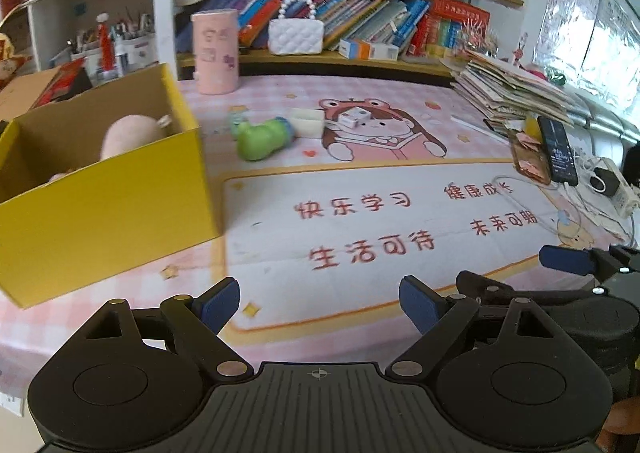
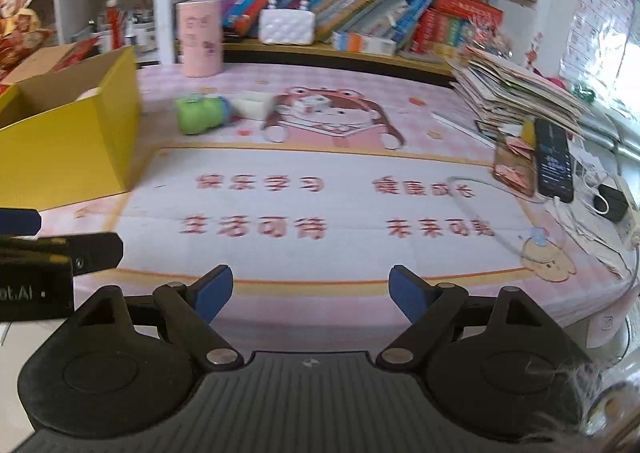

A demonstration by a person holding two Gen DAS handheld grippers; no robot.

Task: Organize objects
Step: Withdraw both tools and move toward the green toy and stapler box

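**Next toy to be fetched for the yellow box**

Nearest, the left gripper (image 1: 319,303) and right gripper (image 2: 311,293) are held released and empty. On the left stands the yellow box (image 1: 104,209). Farther off lies the green toy (image 1: 262,137); it is best straddled squarely before the fingers are closed.

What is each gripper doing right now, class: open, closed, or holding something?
Left gripper: open, holding nothing.
Right gripper: open, holding nothing.
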